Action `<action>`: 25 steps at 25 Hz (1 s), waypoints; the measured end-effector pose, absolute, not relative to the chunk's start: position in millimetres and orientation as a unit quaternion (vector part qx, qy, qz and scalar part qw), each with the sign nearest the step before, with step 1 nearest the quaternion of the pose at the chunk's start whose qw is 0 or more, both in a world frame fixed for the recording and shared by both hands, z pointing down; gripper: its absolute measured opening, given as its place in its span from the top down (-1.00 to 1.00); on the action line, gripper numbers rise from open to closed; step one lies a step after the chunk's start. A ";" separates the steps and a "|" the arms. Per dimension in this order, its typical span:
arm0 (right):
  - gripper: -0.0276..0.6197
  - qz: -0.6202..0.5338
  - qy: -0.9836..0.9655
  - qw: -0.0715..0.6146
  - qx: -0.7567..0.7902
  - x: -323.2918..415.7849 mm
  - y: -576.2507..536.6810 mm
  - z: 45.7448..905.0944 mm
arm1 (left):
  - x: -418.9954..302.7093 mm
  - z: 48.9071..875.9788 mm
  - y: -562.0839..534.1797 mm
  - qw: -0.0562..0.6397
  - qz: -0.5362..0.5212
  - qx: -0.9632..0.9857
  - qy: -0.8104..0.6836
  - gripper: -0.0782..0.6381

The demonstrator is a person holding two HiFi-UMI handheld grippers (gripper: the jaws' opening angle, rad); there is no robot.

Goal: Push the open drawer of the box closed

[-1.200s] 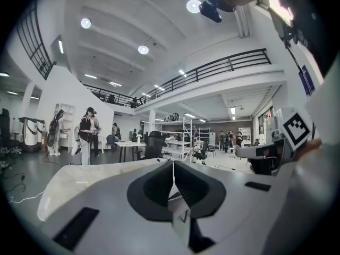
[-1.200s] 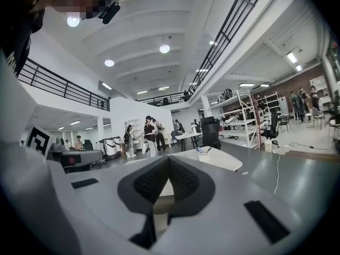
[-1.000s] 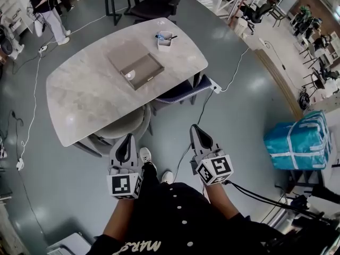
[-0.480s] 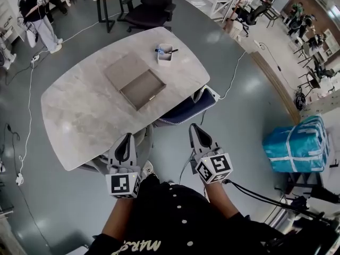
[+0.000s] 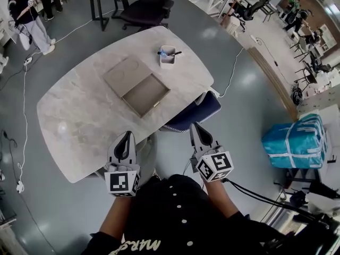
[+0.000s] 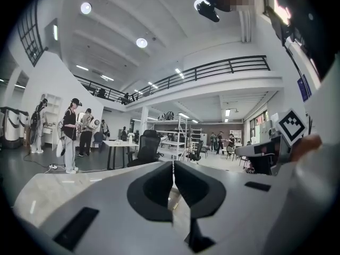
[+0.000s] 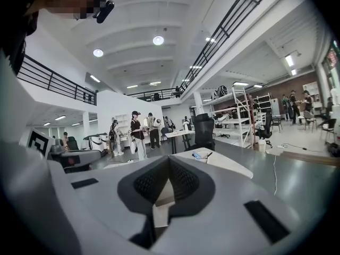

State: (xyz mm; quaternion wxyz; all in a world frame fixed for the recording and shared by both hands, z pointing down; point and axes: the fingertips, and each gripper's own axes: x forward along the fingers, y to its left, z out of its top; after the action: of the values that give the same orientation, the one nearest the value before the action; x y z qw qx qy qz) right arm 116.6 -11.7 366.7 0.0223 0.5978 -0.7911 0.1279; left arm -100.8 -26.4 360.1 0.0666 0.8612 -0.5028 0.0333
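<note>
Head view: a pale stone-patterned desk (image 5: 79,116) stands on a grey workshop floor, with a black office chair (image 5: 151,1) behind it, a blue chair (image 5: 192,109) tucked under its near edge and a blue wrapped bundle (image 5: 293,141) off to the right. A white cup (image 5: 167,57) of pens sits just beyond the flat grey box (image 5: 124,70) at mid-desk. The box's drawer (image 5: 146,94) is pulled out toward the blue chair, its long axis running diagonally from far left to near right. The left tool (image 5: 127,135) hangs at the desk's near edge and the right tool (image 5: 194,126) beside the blue chair, both well apart from the box, each with jaws pressed together on nothing.
</note>
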 end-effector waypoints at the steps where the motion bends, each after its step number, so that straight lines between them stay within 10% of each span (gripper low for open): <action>1: 0.92 0.131 -0.790 0.025 0.599 116.0 -13.1 369.4 | -100.9 363.1 -29.4 0.069 0.036 0.862 -0.501 0.73; 25: 0.92 0.357 -0.794 -0.006 0.493 91.2 -144.7 491.4 | -84.0 410.1 -91.5 0.110 0.079 0.847 -0.514 0.73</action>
State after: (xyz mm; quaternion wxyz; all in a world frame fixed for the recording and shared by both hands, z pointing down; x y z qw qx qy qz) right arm 91.2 -144.7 491.4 -0.0057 0.4927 -0.7936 0.3570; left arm -84.0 -91.5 410.1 0.1103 0.8468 -0.5144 0.0787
